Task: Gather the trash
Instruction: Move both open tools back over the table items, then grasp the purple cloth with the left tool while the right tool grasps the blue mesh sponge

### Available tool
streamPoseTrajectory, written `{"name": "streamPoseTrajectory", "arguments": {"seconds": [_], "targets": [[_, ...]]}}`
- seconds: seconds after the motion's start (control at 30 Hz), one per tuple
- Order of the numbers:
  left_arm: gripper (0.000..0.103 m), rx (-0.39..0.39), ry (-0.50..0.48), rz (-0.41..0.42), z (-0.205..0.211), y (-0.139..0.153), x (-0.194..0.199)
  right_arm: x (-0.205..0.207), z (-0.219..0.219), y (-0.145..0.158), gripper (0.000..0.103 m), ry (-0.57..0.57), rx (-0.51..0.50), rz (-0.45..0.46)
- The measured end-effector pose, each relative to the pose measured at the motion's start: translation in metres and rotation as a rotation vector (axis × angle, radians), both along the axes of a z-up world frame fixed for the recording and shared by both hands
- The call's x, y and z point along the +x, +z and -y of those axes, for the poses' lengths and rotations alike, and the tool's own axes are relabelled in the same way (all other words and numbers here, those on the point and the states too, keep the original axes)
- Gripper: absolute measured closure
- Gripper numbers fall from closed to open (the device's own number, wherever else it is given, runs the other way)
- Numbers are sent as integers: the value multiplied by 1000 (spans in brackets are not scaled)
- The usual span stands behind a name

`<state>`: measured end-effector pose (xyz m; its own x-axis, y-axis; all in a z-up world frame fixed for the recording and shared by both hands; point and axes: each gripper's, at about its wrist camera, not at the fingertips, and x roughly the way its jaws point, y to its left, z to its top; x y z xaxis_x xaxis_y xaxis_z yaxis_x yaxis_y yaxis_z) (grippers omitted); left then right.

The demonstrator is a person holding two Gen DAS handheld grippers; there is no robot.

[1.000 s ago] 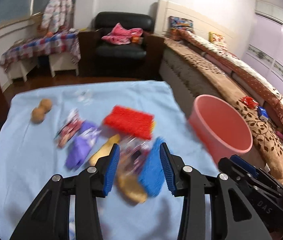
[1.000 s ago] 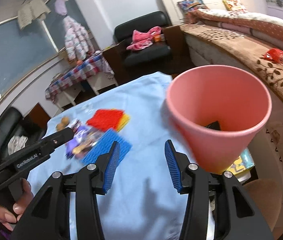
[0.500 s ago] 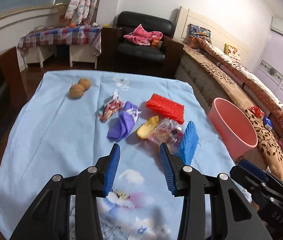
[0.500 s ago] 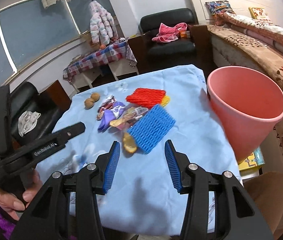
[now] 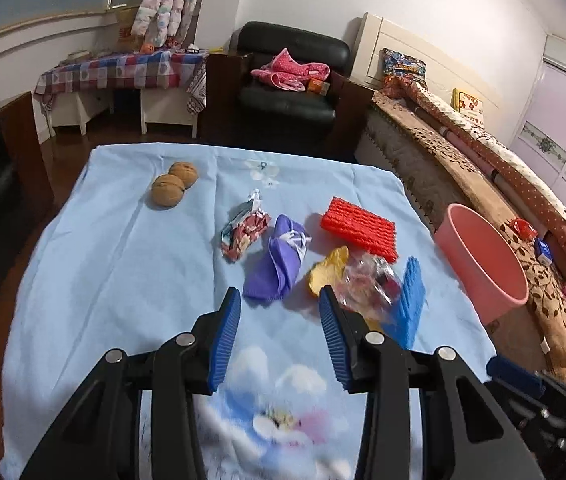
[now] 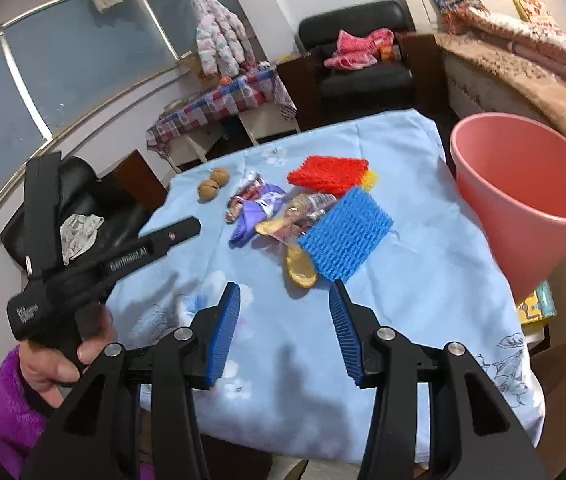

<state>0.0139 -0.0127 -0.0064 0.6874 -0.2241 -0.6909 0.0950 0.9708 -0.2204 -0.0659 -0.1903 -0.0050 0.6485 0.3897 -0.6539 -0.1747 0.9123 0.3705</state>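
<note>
Left wrist view shows trash (image 5: 279, 260) uncollected at twelve o'clock, bin (image 5: 483, 264) at two, left gripper (image 5: 279, 320) closing on nothing, right gripper (image 6: 283, 312) half-wide, empty.

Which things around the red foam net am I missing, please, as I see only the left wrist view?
Observer: A yellow foam net pokes out from under the red foam net, on the side towards the bin.
Operator: Thank you. Is the blue piece also a net? I see it almost edge-on.
Observer: Yes. The blue foam net shows a broad ribbed face and lies partly over a yellowish peel.
Operator: Is there anything below the pink bin?
Observer: A colourful flat book or box lies lower down beside the pink bin, past the table edge.
</note>
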Motion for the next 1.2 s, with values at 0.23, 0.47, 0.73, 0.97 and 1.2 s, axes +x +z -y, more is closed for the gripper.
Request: {"name": "streamPoseTrajectory", "arguments": {"seconds": [0.23, 0.47, 0.73, 0.97, 1.2], "targets": [[75, -48, 0, -95, 4, -21, 51, 48, 3, -16, 56, -48, 16, -59], [76, 7, -20, -144, 21, -43, 83, 82, -3, -24, 56, -112, 16, -90], [95, -74, -41, -117, 8, -40, 60, 89, -17, -23, 56, -174, -65, -94], [95, -171, -13, -42, -16, -28, 17, 94, -21, -42, 70, -224, -170, -127], [95, -196, 23, -34, -25, -22, 0, 71, -2, -46, 96, -207, -150, -141]]}}
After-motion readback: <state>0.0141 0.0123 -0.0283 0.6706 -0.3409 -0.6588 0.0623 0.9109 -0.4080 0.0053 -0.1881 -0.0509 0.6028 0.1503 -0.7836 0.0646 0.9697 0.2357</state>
